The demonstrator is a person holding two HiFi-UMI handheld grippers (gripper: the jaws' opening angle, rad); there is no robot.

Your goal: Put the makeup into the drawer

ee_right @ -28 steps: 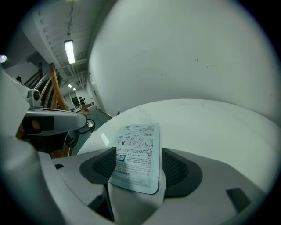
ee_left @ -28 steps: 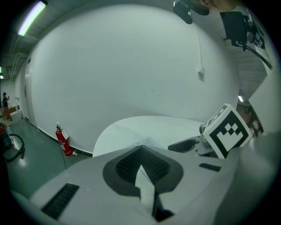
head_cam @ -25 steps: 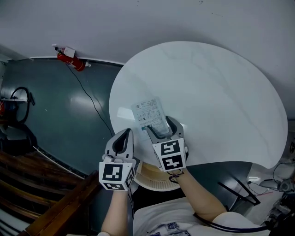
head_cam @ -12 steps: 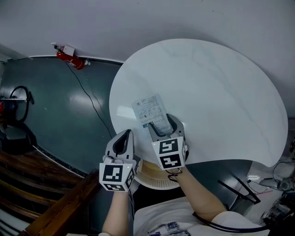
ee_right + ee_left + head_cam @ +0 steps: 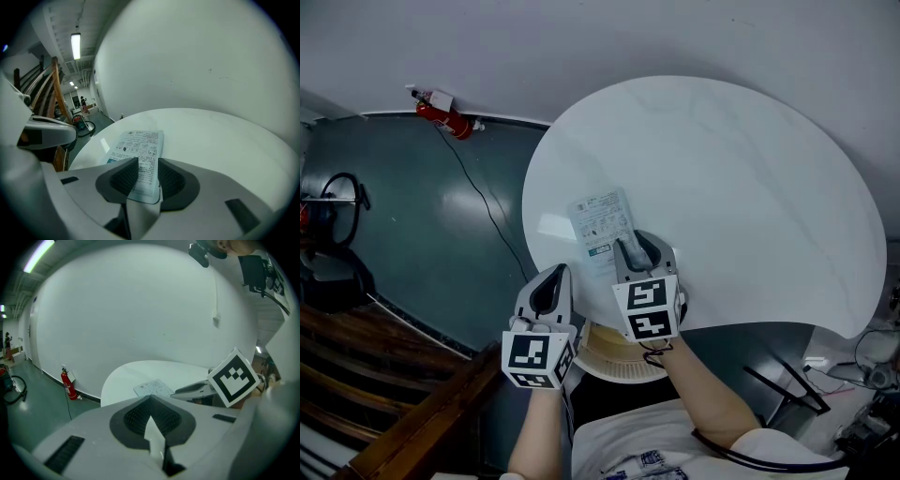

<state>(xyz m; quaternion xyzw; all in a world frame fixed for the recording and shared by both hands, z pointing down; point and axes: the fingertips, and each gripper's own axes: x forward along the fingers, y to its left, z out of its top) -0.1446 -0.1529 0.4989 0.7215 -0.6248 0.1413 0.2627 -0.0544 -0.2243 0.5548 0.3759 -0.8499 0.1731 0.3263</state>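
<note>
A flat white makeup packet (image 5: 602,225) with printed text lies on the round white table (image 5: 750,187), near its front left edge. My right gripper (image 5: 630,246) is over the packet's near end, and its jaws are closing. In the right gripper view the packet (image 5: 138,145) fills the narrow gap between the pads of the right gripper (image 5: 145,176), which touch it on both sides. My left gripper (image 5: 551,277) hangs shut and empty just off the table's front edge, to the left of the right one. The left gripper view shows the left gripper (image 5: 151,404) closed, with the packet (image 5: 152,388) beyond it.
A pale ribbed rounded thing (image 5: 614,361) sits below the table's near edge between my arms. A red fire extinguisher (image 5: 441,122) lies against the wall at far left, with a cable trailing across the dark floor. Wooden steps (image 5: 356,375) are at lower left.
The right gripper's jaws have narrowed from wide apart to close around the packet's near end. The left gripper has stayed still and shut.
</note>
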